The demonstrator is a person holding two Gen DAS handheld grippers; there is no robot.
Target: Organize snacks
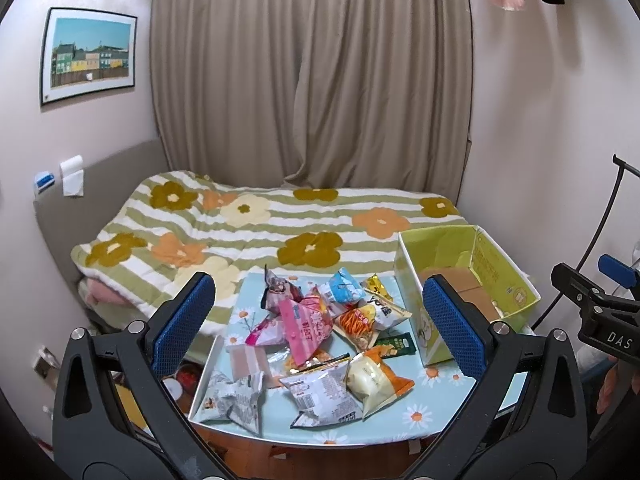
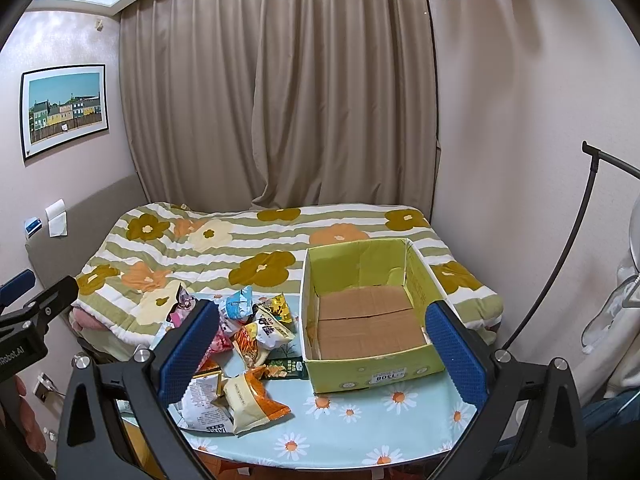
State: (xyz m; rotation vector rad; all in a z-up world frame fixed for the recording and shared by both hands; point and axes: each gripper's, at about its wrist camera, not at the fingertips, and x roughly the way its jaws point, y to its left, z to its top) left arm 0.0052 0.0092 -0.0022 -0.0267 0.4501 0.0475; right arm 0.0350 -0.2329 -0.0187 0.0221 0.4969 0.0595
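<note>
Cardboard box (image 2: 372, 320) bare inside, right side of bench (image 2: 400, 420) | snack packets (image 1: 320, 340) all heaped left of it | left hand-held gripper (image 1: 320, 320) and right hand-held gripper (image 2: 322, 344) spread wide, holding nothing | nothing sorted yet

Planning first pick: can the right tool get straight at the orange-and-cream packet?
Probably yes. The orange-and-cream packet lies at the pile's near edge, nothing on top; the right tool is open, and the box sits off to the side.
</note>
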